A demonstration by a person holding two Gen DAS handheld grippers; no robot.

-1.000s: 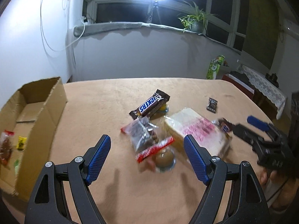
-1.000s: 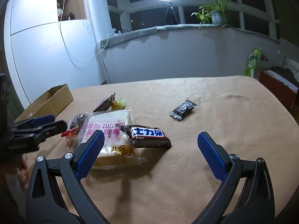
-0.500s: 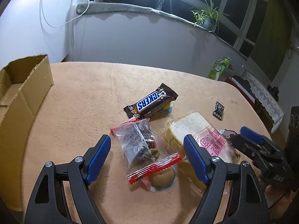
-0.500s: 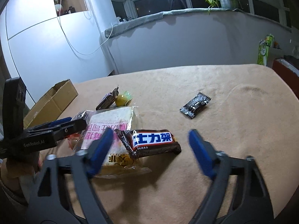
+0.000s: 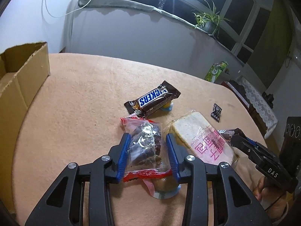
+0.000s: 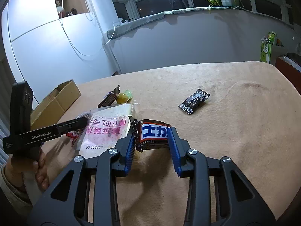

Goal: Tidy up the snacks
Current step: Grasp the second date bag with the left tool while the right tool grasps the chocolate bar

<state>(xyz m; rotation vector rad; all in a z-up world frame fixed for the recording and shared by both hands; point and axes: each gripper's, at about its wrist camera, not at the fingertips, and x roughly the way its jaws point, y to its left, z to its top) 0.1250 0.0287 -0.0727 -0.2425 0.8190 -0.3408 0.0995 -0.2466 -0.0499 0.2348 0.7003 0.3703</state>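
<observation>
1. Clear plastic bag with red sealed edges and dark brown snack pieces: lies on the table, between the blue pads of the left claw. The jaws have just been closing, and the pads now press the bag's sides; a second ago they stood wide apart above it.
2. Brown chocolate bar wrapper with a blue-and-white label in Chinese characters: sits between the pads of the right claw, whose jaws have likewise just been closing from wide open. The pads now pinch the bar, which rests partly against the bread packet.
3. Clear packet of sliced white toast bread with pink print: between the two grasped items, touching both.
4. Brown Snickers bar, propped on a small yellow jelly cup, just beyond the bag; a small black sweet wrapper lies well apart.
5. Open brown cardboard box at the table's left edge, probably the destination.
6. Peach-coloured cloth-covered table carrying everything.
7. Reading: both grasps appear made; lifting and carrying to the box is the likely next step. The slack bag could slip.
</observation>
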